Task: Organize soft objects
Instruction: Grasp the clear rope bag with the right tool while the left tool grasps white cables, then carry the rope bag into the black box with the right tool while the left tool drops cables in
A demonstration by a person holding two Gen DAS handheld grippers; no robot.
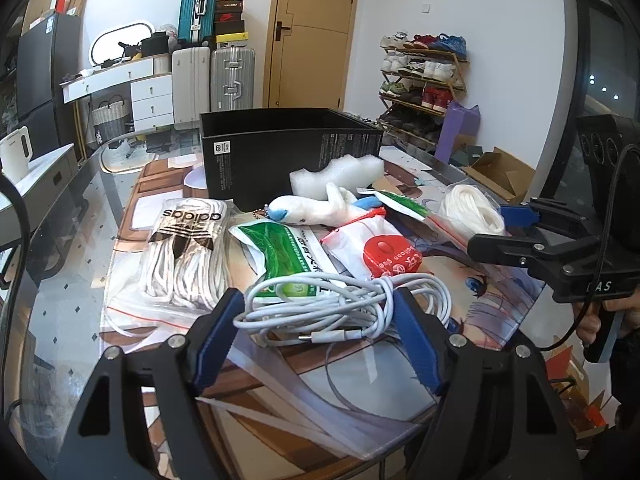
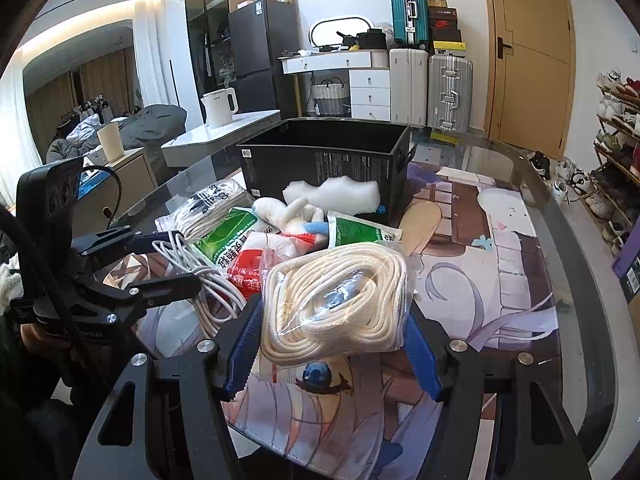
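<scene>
A: How far along does the sorting look?

B: Barely begun, I'd judge. The black box at the far middle of the worktop shows dark inside with nothing visible in it, though its floor is hidden. All the soft things lie in a heap on the printed mat in front of it.

A: Run through them left to right.

B: Far left, the bagged white laces with the black logo. Next the green-and-white packet, and nearer, the coiled white cable. In the middle the little plush toy, the white foam piece resting against the box's near wall, and the pouch with the red label. Far right, the bag of cream rope.

A: And the tools?

B: The left tool is spread wide, its blue pads either side of the cable coil at the near edge; whether they touch it I cannot tell, but nothing is gripped. The right tool is likewise wide apart, its pads flanking the near end of the rope bag, seemingly at or just beside the plastic, not clamped on it.

A: So what's left?

B: As far as I can see, everything.
</scene>
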